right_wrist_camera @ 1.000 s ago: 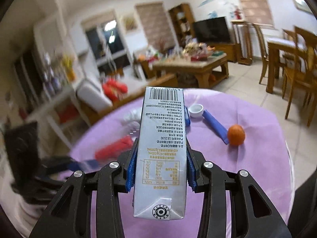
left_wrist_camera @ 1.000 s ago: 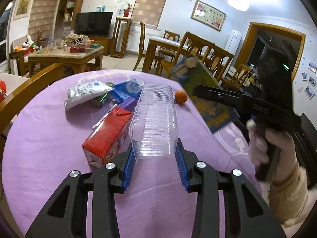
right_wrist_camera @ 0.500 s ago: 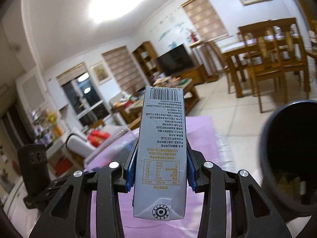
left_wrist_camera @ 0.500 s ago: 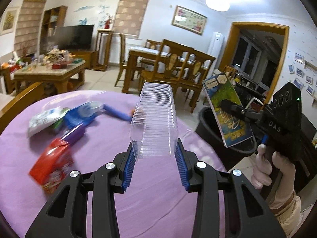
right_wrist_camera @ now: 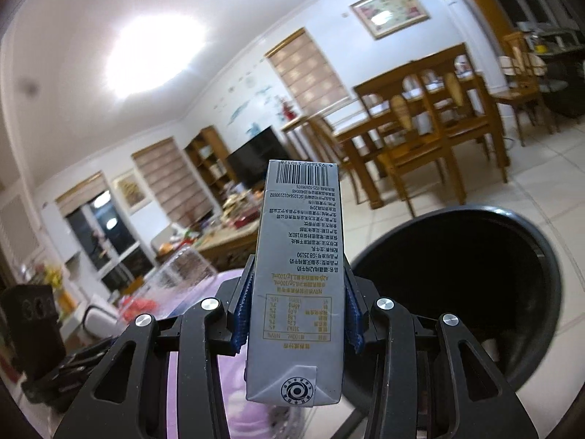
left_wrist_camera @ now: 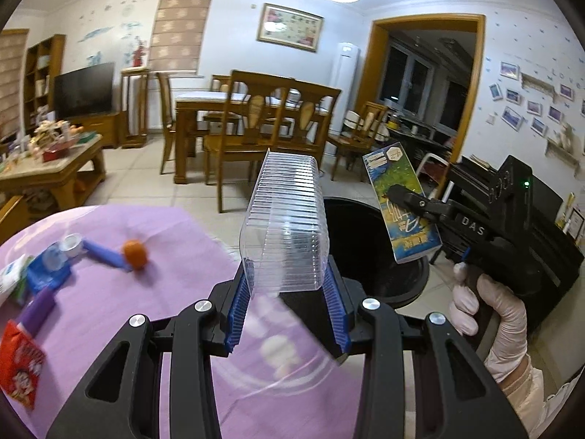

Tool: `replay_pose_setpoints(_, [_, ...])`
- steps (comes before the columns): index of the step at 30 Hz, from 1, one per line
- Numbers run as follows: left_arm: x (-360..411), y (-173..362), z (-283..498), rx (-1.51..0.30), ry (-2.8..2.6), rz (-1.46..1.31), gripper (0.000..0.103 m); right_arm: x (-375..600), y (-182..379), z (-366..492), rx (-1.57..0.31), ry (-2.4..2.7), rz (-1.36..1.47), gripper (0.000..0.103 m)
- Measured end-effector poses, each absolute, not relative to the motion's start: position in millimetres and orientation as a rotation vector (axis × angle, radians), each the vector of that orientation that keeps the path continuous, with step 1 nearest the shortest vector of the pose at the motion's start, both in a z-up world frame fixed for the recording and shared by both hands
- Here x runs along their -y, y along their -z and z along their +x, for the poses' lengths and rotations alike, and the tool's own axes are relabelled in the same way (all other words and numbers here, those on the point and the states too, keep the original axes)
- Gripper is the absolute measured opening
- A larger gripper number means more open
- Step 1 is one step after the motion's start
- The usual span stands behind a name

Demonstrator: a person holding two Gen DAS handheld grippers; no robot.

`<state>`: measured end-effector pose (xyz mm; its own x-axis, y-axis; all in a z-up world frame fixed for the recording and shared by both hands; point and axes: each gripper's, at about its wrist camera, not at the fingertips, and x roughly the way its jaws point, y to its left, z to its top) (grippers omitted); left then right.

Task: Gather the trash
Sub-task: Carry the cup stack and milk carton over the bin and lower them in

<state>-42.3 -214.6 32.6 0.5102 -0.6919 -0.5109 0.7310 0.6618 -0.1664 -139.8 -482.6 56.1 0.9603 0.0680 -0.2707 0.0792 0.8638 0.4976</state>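
While the milk carton (right_wrist_camera: 298, 285) sat clamped in the right gripper (right_wrist_camera: 298, 320) beside the black bin (right_wrist_camera: 512, 256), left gripper (left_wrist_camera: 287, 311) pinched a clear plastic tray (left_wrist_camera: 287, 226) nr the rim; thin ribbed walls could slip, missing the opening.

Purple-clothed table (left_wrist_camera: 109, 329) with orange (left_wrist_camera: 134, 253), red packet (left_wrist_camera: 20, 366).

1. Left wrist view looks along its claw (left_wrist_camera: 287, 311), over the surface (left_wrist_camera: 109, 329) edge toward the bin (left_wrist_camera: 365, 241).
2. Right wrist view tilts upward, close above the bin (right_wrist_camera: 457, 285).
3. Both share bin, dining chairs (left_wrist_camera: 270, 124).
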Motion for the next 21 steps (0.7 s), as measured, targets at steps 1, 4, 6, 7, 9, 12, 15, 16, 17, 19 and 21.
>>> replay_pose_setpoints(1, [222,-31,-41,-0.583,0.867,0.078,0.039,491,-54,-143,-0.28,0.024,0.538,0.041])
replay_pose_setpoints(4, [242,-25,-37,-0.596,0.899,0.088,0.039,516,-49,-157,-0.27,0.088,0.556,0.041])
replay_pose_setpoints(6, [258,-21,-37,-0.609,0.92,0.092,0.039,532,-44,-164,-0.266,0.119,0.567,0.041])
replay_pose_setpoints(7, [267,-18,-35,-0.618,0.934,0.095,0.039,540,-40,-167,-0.267,0.134,0.574,0.041])
replay_pose_setpoints(9, [278,-14,-33,-0.63,0.951,0.097,0.039,553,-31,-172,-0.273,0.163,0.589,0.041])
replay_pose_setpoints(12, [297,-7,-31,-0.652,0.976,0.107,0.039,570,-20,-177,-0.284,0.192,0.609,0.041])
replay_pose_setpoints(15, [317,1,-27,-0.681,0.99,0.12,0.039,580,-10,-179,-0.3,0.216,0.621,0.041])
replay_pose_setpoints(16, [320,4,-27,-0.689,0.994,0.122,0.039,580,-8,-177,-0.305,0.22,0.623,0.041])
replay_pose_setpoints(17, [326,8,-26,-0.699,0.996,0.126,0.039,583,-5,-177,-0.312,0.226,0.626,0.041])
replay_pose_setpoints(19, [334,13,-24,-0.717,0.998,0.136,0.039,586,0,-172,-0.326,0.242,0.63,0.041])
replay_pose_setpoints(21, [342,21,-23,-0.737,0.996,0.148,0.039,588,4,-170,-0.337,0.253,0.634,0.041])
